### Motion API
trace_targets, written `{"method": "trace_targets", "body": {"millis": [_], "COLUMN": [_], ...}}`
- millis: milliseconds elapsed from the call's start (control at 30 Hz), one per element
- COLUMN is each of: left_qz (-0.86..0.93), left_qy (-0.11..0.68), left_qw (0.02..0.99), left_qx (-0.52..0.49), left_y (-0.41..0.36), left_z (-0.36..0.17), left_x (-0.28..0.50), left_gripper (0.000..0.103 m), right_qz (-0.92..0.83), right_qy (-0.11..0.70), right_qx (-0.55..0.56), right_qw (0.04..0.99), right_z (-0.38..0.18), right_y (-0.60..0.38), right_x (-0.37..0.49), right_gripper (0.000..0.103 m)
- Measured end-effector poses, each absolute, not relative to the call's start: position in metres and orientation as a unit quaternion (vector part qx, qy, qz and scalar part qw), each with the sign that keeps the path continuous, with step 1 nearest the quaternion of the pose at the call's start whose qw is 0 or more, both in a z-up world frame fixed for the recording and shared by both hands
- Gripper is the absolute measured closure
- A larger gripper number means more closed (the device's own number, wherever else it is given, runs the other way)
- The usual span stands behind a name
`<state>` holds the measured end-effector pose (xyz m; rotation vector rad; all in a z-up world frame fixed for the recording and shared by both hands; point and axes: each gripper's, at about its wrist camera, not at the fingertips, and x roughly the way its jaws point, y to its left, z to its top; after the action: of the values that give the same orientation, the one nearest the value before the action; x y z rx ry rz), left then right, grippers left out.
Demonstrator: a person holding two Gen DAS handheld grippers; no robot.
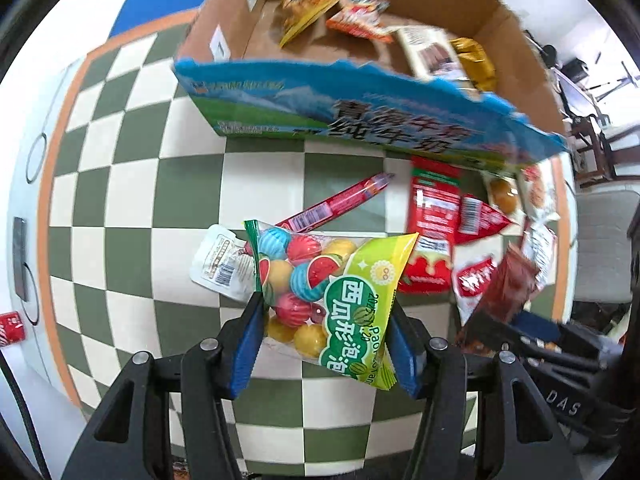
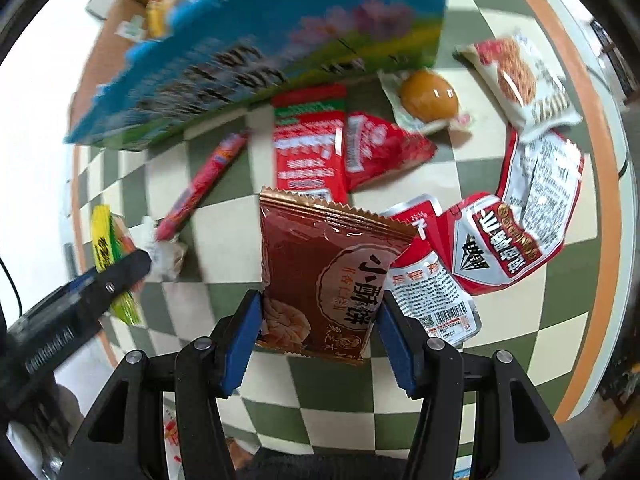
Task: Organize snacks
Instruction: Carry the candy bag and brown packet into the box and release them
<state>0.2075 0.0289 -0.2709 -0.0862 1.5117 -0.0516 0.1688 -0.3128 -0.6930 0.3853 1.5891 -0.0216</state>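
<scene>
My left gripper (image 1: 325, 320) is shut on a clear and green bag of watermelon-shaped gum balls (image 1: 320, 276), held above the checkered table. My right gripper (image 2: 318, 312) is shut on a brown pastry packet (image 2: 324, 276), also held above the table; it shows at the right in the left wrist view (image 1: 508, 288). A cardboard box (image 1: 400, 108) with a blue and green printed front stands behind, holding several snack packets (image 1: 360, 16). The left gripper and its bag show at the left edge of the right wrist view (image 2: 108, 276).
Loose snacks lie on the checkered cloth (image 1: 180, 184): a red sausage stick (image 1: 340, 204), a white sealed pack (image 1: 220, 264), red packets (image 2: 308, 140), a braised egg pack (image 2: 428, 96), a cookie pack (image 2: 520, 80), red and white packs (image 2: 500, 248). The table edge (image 2: 608, 208) runs at the right.
</scene>
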Motion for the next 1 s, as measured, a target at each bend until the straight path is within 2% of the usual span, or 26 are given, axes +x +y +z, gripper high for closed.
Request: {"method": "trace_targets", "body": {"millis": [233, 533, 767, 1000], "left_qz": [-0.046, -0.078, -0.085, -0.09], "left_qy": [0.672, 0.636, 0.616, 0.659], "left_qw": [0.739, 0.767, 0.782, 0.745], "left_qx": [-0.014, -0.03, -0.036, -0.056], "left_y": [0.022, 0.005, 0.007, 0.014], "left_z": [-0.236, -0.178, -0.15, -0.179], "left_x": [0.193, 0.203, 0.27, 0.356], "left_gripper": [0.049, 0.049, 0.049, 0.049], "right_qz": [0.024, 0.048, 0.056, 0.026], "right_qy": [0.693, 0.669, 0.644, 0.645], "right_qx": [0.147, 0.163, 0.165, 0.155], "right_qw": [0.705, 0.723, 0.745, 0.748], "right_z": [-0.639, -0.577, -0.536, -0.528], "right_y": [-0.313, -0.324, -0.34, -0.368], "right_x": [0.159, 0.149, 0.18, 0.245], "right_gripper": [0.042, 0.042, 0.042, 0.042]}}
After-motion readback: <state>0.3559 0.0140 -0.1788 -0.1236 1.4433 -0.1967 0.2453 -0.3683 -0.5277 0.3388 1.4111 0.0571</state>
